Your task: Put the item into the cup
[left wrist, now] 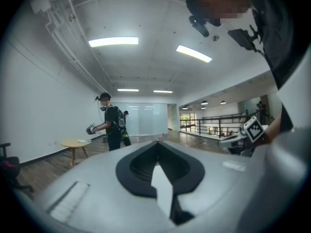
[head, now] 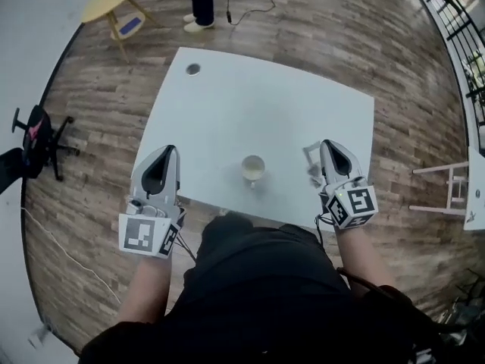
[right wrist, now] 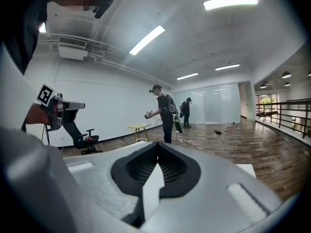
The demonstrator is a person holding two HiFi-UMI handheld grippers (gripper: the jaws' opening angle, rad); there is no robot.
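So my left gripper [head: 170, 150] and my right gripper [head: 327, 143] hovered either side of the cup [head: 253, 169], both pairs of jaws pressed together.

Cup [head: 253, 169] contents too sm. to tell — bystander [head: 200, 2] cut off @ top edge.

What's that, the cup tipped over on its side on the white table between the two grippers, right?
Not on its side: the cup stands upright on the white table between the left gripper and the right gripper. The head view shows it.
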